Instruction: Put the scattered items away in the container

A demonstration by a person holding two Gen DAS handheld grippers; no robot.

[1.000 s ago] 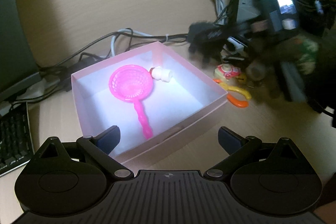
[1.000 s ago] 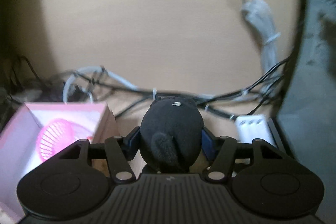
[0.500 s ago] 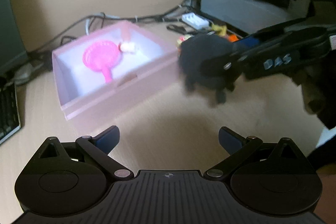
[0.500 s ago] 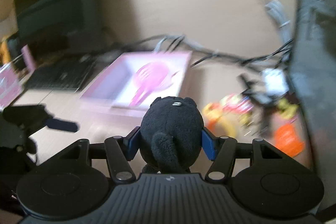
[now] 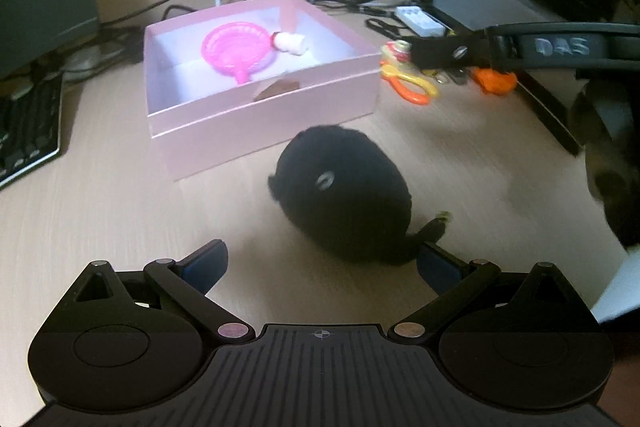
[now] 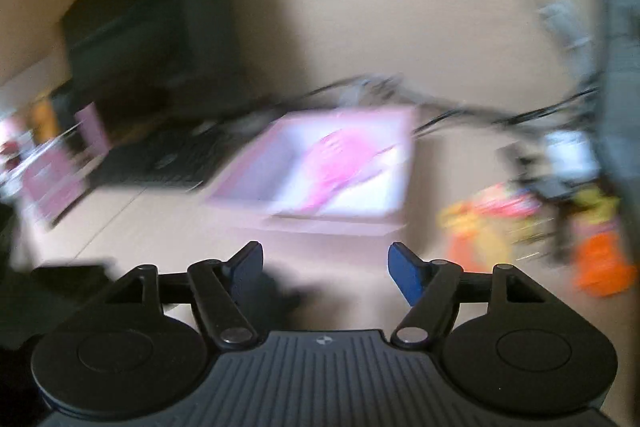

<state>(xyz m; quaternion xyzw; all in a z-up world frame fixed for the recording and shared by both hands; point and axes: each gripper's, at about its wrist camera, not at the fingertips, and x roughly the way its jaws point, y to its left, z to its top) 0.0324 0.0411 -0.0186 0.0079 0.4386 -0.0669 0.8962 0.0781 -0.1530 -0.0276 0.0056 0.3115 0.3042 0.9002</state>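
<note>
1. In the box (image 5: 260, 123): 2 items, a sieve (image 5: 236, 47) and a small bottle (image 5: 290, 42).
2. Left out: plush (image 5: 348, 195) on the desk beside the box, toys (image 5: 404, 75) beyond.
3. Left gripper (image 5: 320, 263) and right gripper (image 6: 326, 269) both gape, empty.

Black plush toy (image 5: 346, 193) on the desk (image 5: 100, 219) between pink box (image 5: 264, 119) and spread left gripper (image 5: 320, 261) fingers (image 5: 204, 261)

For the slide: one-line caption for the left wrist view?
Open left gripper faces black plush toy on desk, outside pink box holding pink strainer.
</note>
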